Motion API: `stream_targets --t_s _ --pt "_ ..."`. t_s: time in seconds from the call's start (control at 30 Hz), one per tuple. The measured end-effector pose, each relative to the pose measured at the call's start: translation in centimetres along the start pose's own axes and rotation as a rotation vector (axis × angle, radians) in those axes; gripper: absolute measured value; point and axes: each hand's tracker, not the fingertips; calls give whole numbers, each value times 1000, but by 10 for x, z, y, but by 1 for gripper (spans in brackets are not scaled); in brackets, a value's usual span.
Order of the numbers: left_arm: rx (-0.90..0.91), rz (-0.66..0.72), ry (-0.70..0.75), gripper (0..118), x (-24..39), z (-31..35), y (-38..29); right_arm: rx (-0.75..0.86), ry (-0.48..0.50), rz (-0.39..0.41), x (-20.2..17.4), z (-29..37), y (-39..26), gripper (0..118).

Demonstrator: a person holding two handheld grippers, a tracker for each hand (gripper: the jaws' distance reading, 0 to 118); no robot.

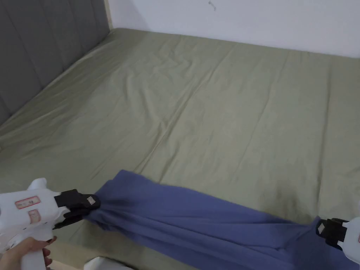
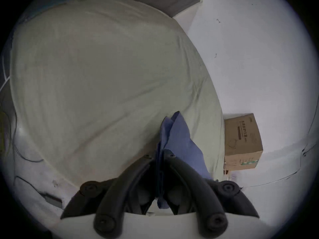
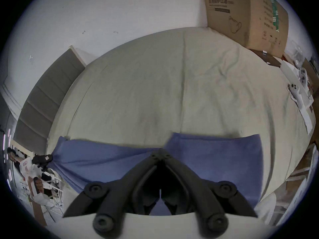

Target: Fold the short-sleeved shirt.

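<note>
1. You have the blue short-sleeved shirt [image 1: 197,218] strung between your two tools at the near edge of the bed [image 1: 211,105]; its long axis runs from your left across to your right, sagging a little toward the right end, and part of it rests on the olive sheet.
2. Your left hand-held gripper [image 1: 92,207] is clamped on one bunched end of the cloth; in the left gripper view the blue fabric is pinched between the closed jaws and sticks out beyond the tips.
3. Your right hand-held gripper [image 1: 321,230] is at the other end; in the right gripper view its jaws meet at the tips with blue cloth spread just past and under them, so it looks clamped on the shirt, though the pinch itself is hard to make out.
4. The open sheet lies ahead of both tools, away from you; that is likely where the garment must go, so carry both ends forward together, keeping the span taut; if one end leads, the cloth may twist or land bunched.
</note>
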Motion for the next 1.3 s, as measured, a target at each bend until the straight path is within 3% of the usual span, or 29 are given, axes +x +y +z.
stream_targets --t_s 0.1,0.27,0.37,0.5,0.67,0.73,0.8,0.83,0.87,0.97,1.0,1.03,1.07,1.1,1.13,1.23,1.3 --pt "14 6 -19 7 11 5 -2 -5 6 -26 10 1 -3 0" --pt "37 -238 -62 7 100 7 -27 -1 0 -35 24 3 -6 0" --pt "-39 -414 -215 7 164 -5 -57 -1 2 -48 41 -4 -5 0" --pt "-238 -704 -262 7 230 -55 -120 6 9 -64 35 6 -7 0" --pt "-384 -813 -207 9 241 -113 -195 19 13 -78 38 19 -10 0" --pt "-459 -785 -249 31 231 -130 -212 7 -9 -75 40 23 -13 0" --pt "-561 -749 -254 91 224 -138 -223 1 -16 -74 45 25 -16 0" --pt "-584 -750 -242 115 220 -141 -227 2 -20 -77 47 28 -16 0" --pt "-584 -760 -237 117 218 -141 -229 4 -21 -82 48 30 -17 0" --pt "-485 -728 -201 103 216 -127 -214 10 -21 -97 50 33 -18 0" --pt "-476 -687 -225 93 214 -121 -204 10 -19 -99 50 33 -18 0" --pt "-442 -634 -272 73 216 -108 -192 11 -17 -100 49 33 -18 0" --pt "-415 -588 -299 37 215 -103 -183 12 -14 -99 48 33 -20 0" --pt "-385 -540 -269 13 211 -100 -172 12 -12 -99 48 33 -19 0" --pt "-348 -523 -260 6 206 -99 -163 11 -8 -99 47 32 -20 0" --pt "-284 -580 -89 5 198 -106 -152 11 6 -102 46 32 -22 0" --pt "-330 -595 -57 5 193 -117 -160 13 14 -101 44 33 -23 0"
